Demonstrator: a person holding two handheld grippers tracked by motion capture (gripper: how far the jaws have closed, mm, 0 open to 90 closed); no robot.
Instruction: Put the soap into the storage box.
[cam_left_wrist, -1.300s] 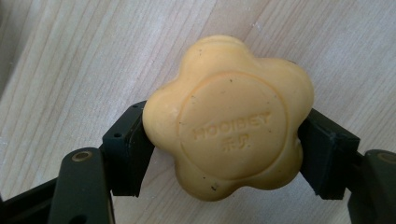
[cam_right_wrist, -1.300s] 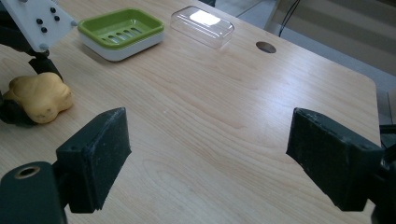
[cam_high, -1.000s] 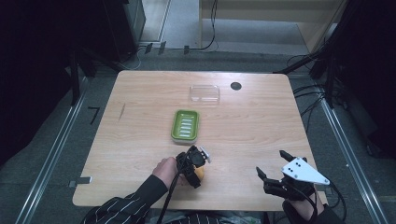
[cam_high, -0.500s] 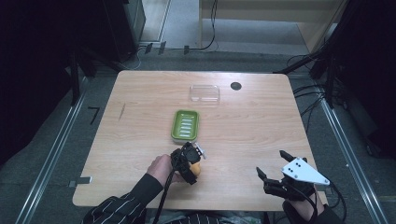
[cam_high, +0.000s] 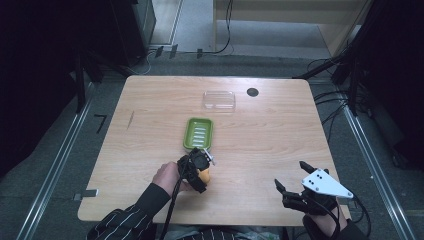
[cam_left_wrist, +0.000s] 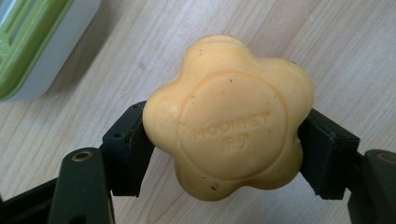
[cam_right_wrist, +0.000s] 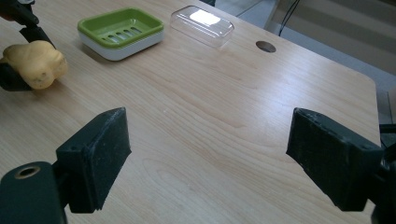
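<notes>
A flower-shaped orange soap (cam_left_wrist: 229, 116) sits clamped between the jaws of my left gripper (cam_left_wrist: 224, 154), just above the wooden table. In the high view that gripper (cam_high: 200, 167) and the soap (cam_high: 204, 176) are right in front of the green soap dish (cam_high: 199, 133). A corner of the dish (cam_left_wrist: 32, 46) shows at the upper left of the left gripper view. My right gripper (cam_high: 296, 181) stands open near the table's front right, nothing between its jaws. From the right gripper (cam_right_wrist: 210, 163) view the soap (cam_right_wrist: 35, 63) lies far left and the dish (cam_right_wrist: 120, 31) beyond it.
A clear plastic lid (cam_high: 219, 100) lies behind the dish, with a round dark hole (cam_high: 252, 92) in the tabletop to its right. The table's front edge (cam_high: 215, 220) runs close to both hands. Bare wood spreads between the grippers.
My left gripper with the soap has edged slightly forward towards the green dish. The right gripper has stayed where it was, open.
</notes>
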